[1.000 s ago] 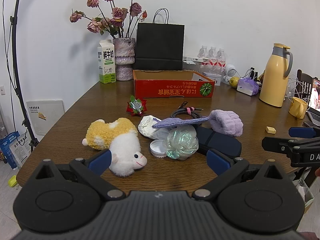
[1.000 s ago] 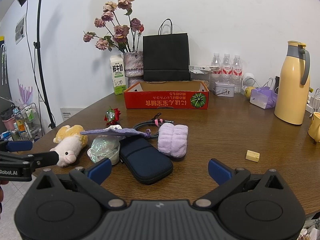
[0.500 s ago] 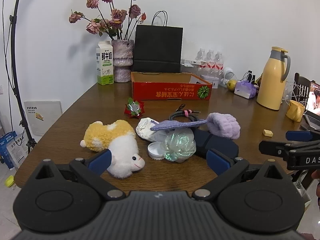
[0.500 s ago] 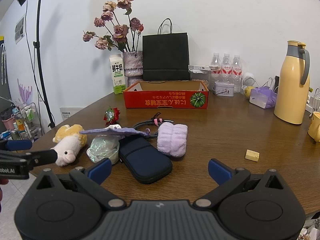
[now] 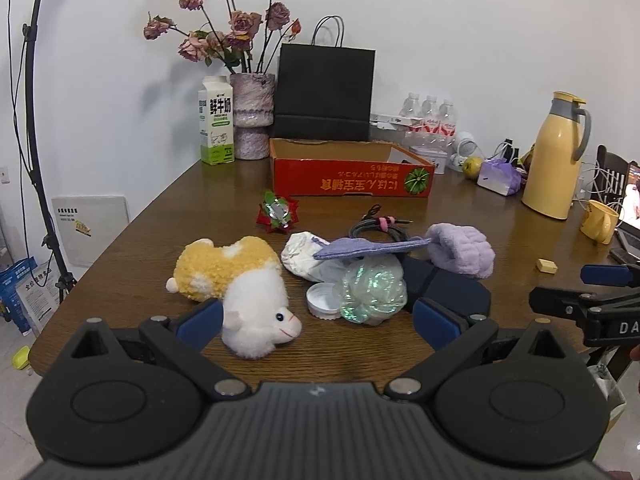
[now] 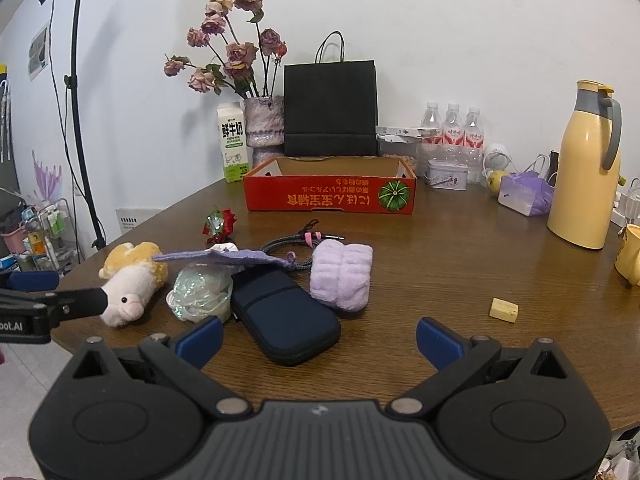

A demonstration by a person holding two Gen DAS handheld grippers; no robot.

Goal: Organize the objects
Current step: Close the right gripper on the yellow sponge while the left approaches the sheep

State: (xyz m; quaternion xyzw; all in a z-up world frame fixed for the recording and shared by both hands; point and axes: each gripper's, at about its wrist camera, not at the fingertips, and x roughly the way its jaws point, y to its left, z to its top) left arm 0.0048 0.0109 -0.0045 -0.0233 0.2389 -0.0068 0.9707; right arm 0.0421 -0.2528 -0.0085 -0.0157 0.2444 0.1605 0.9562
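A heap of small things lies on the brown table [image 5: 460,216]: a yellow and white plush sheep [image 5: 240,280], an iridescent wrapped ball [image 5: 372,290] beside a white lid [image 5: 322,300], a navy zip pouch [image 6: 286,316], a folded lilac towel [image 6: 342,274], a flat purple cloth [image 6: 224,257], a coiled cable [image 6: 298,242] and a red foil bow [image 5: 277,213]. Behind them stands an empty red cardboard tray [image 6: 332,196]. My left gripper [image 5: 318,324] hovers open at the near edge, facing the sheep and ball. My right gripper [image 6: 320,338] is open over the pouch's near end, holding nothing.
At the back stand a milk carton [image 5: 216,126], a vase of dried roses [image 5: 253,128], a black paper bag [image 5: 324,94] and water bottles [image 6: 452,128]. A yellow thermos [image 6: 586,168], a yellow mug [image 5: 598,222] and a small tan block [image 6: 504,310] are to the right.
Both grippers have drifted slightly back and lower, so the heap sits a little farther off. Both stay open, and nothing on the table has moved.
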